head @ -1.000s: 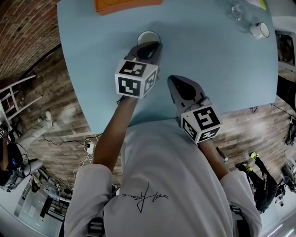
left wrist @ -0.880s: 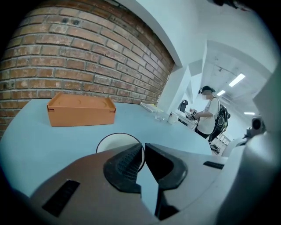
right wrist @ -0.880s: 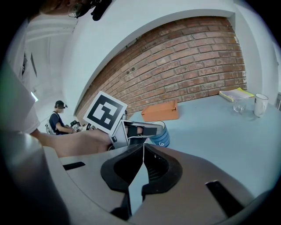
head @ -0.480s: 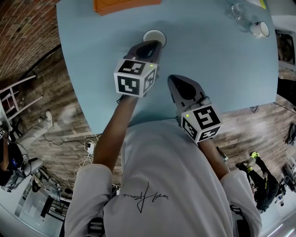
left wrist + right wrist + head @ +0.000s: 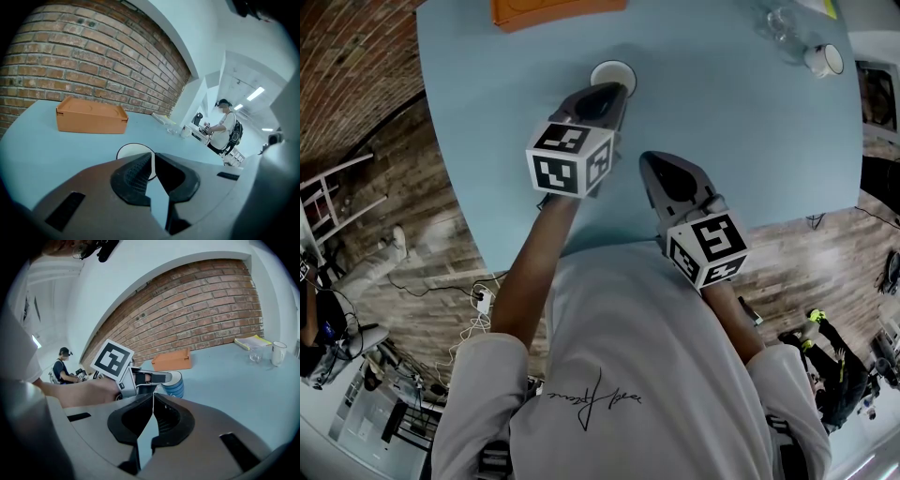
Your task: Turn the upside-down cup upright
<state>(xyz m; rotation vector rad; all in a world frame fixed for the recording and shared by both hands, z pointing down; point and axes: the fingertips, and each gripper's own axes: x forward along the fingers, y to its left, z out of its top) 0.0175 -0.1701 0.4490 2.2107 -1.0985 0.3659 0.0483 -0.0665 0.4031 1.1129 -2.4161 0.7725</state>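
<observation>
The cup (image 5: 612,73) has blue stripes and a white rim, and its round white top faces up; it shows again as the cup (image 5: 174,385) and the cup (image 5: 133,152). My left gripper (image 5: 614,92) reaches over it. In the left gripper view the left gripper (image 5: 152,158) has its jaws closed to a thin slit over the cup's near wall. The right gripper view shows the left gripper (image 5: 168,377) lying across the cup's rim. My right gripper (image 5: 652,161) hovers near the table's front edge, and the right gripper (image 5: 153,399) is shut and empty. The cup's foot is hidden.
A light blue table (image 5: 722,122) carries an orange box (image 5: 553,11) at the far edge, behind the cup. A white mug (image 5: 827,60) and a clear glass (image 5: 780,23) stand at the far right. A brick wall lies to the left, and a person (image 5: 225,129) stands far off.
The cup has shifted slightly to the right in the left gripper's hold, and its white top now faces more squarely upward. The right gripper has stayed where it was.
</observation>
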